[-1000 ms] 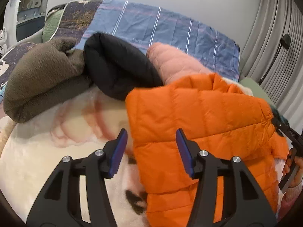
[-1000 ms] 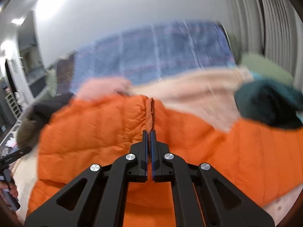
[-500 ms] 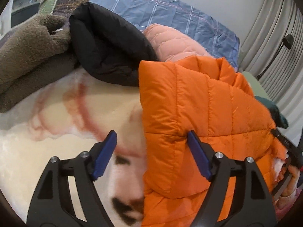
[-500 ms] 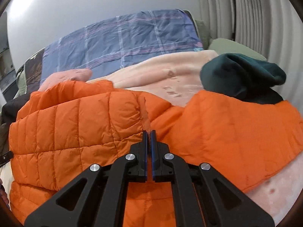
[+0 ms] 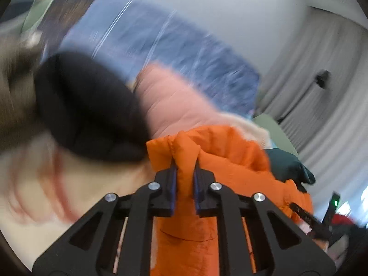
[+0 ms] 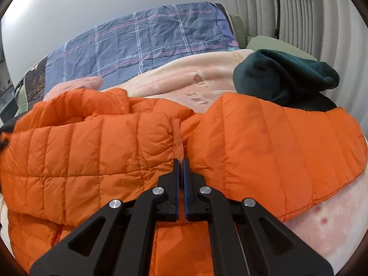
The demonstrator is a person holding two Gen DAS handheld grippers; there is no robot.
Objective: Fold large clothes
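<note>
Two grippers [image 5: 185, 172] [image 6: 180, 168] – one per hand. One orange jacket [image 6: 92, 151]. One pink jacket [image 5: 170, 101], one black garment [image 5: 87, 110], one dark green garment [image 6: 285, 78] – one blue checked sheet [image 6: 147, 41], one cream blanket [image 6: 195, 80].

Left wrist view is motion-smeared except at the gripper. The blue plaid quilt [image 5: 174, 53] at 12 o'clock shows streaks, its pattern unreadable. Brown fleece [image 5: 13, 96] at 9 o'clock is blurred and cut by the frame edge. Dark object [image 5: 322, 79] before the curtain at 2 o'clock is too small to identify. Clutter at 4 o'clock (a green light [image 5: 336, 202], something red [image 5: 342, 219]) cannot be made out.

Right wrist view: the orange jacket [image 6: 264, 142] runs off the frame at 6 and 9 o'clock; the gripper body hides its lower middle. Whether fabric sits between the near-touching pads [image 6: 176, 172] cannot be told. Writing on the cream blanket [image 6: 179, 85] is illegible.
</note>
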